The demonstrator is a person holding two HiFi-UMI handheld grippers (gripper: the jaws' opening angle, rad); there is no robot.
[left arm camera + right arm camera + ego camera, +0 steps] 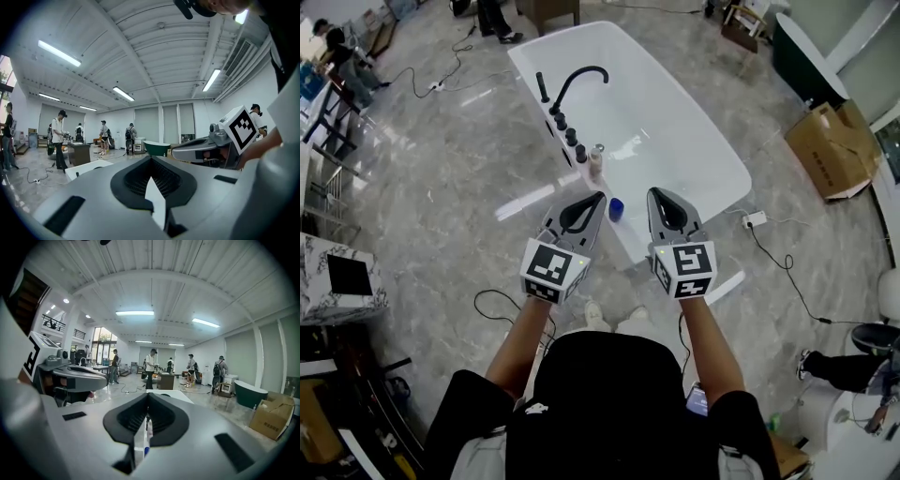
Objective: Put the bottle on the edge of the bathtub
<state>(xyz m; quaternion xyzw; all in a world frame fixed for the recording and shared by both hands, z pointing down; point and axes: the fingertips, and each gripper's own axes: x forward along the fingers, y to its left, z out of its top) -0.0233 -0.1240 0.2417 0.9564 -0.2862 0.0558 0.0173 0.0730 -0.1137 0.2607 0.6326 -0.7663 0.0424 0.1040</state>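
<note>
A small pale bottle [596,161] with a silver pump top stands upright on the near rim of the white bathtub [694,141], just this side of the black faucet [575,82]. Neither gripper holds it. My left gripper [600,197] and right gripper [655,192] hover side by side below the bottle, over the tub's near corner, both with jaws shut and nothing between them. In the left gripper view the left gripper [150,160] points out across the room. In the right gripper view the right gripper [148,395] shows only a thin slit between its jaws.
A blue cup [616,209] sits on the tub rim between the two grippers. Black knobs [570,133] line the rim beside the faucet. A cardboard box [834,150] and a power strip [755,219] with its cable lie on the marble floor to the right. People stand far off.
</note>
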